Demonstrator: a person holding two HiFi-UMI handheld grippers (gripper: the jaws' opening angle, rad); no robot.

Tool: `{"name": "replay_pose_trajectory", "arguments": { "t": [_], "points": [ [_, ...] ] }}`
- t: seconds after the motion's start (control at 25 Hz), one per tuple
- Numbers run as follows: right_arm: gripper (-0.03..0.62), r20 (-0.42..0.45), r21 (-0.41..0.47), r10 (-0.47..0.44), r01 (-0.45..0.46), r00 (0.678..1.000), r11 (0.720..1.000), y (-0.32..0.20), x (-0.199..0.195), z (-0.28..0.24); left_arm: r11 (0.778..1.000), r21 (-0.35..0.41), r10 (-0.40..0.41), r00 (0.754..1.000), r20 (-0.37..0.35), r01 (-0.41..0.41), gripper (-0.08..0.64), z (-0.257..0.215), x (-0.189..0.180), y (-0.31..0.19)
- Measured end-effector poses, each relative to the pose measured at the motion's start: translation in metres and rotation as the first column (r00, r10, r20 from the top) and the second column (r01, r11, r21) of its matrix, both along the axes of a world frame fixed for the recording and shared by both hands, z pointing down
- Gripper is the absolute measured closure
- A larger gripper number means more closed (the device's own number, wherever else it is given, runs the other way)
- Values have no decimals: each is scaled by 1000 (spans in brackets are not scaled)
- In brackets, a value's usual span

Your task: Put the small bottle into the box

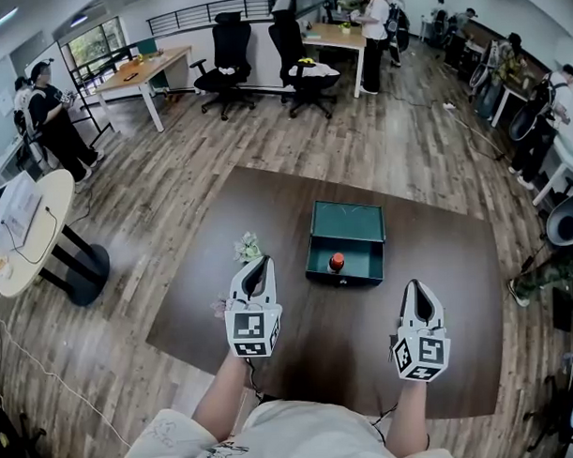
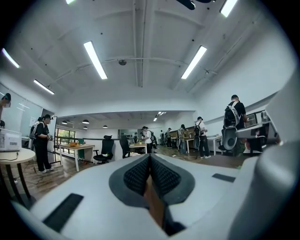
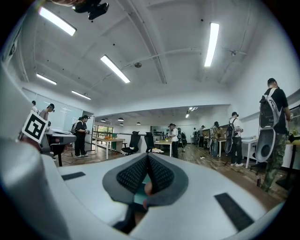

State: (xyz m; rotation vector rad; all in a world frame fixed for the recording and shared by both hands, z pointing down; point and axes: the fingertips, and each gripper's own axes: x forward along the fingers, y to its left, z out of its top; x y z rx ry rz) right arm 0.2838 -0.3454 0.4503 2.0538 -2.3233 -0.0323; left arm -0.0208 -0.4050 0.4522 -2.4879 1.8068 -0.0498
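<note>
**L gripper** (image 1: pixel 260 263) — the jaws are seen pressed together in the left gripper view, w/ nothing held between the pads. It is held level above the near-left part of the table (image 1: pixel 437 237), a dark brown top.

**R gripper** (image 1: pixel 415 286) — the jaws are likewise closed tip to tip in the right gripper view, w/ nothing gripped. It is held level over the near-right part of the table. Each gripper is carried on a bare forearm, and a marker cube is borne at its rear.

**Box** (image 1: pixel 347 226) — green and open-topped, it is set on the table beyond the two grippers and approx. between them.

**Small bottle** (image 1: pixel 336 262) — red-topped, it is already inside the box, by the near wall at approx. mid-width. Neither gripper is in contact w/ box or bottle.

**Pale crumpled item** (image 1: pixel 247 245) — it is seen just beyond the L gripper's tip, left of the box.
</note>
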Motion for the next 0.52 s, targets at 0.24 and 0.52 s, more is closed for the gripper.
{"name": "replay_pose_trajectory", "arguments": {
  "t": [0.24, 0.52],
  "points": [
    [592, -1, -1, 3, -3, 1000, 1000, 0, 1, 1, 1000, 6, 12, 1000, 5, -12, 557, 0, 4, 0],
    [592, -3, 5, 13, -13, 1000, 1000, 5, 4, -2, 999, 24, 38, 999, -3, -38, 557, -3, 6, 6]
  ]
}}
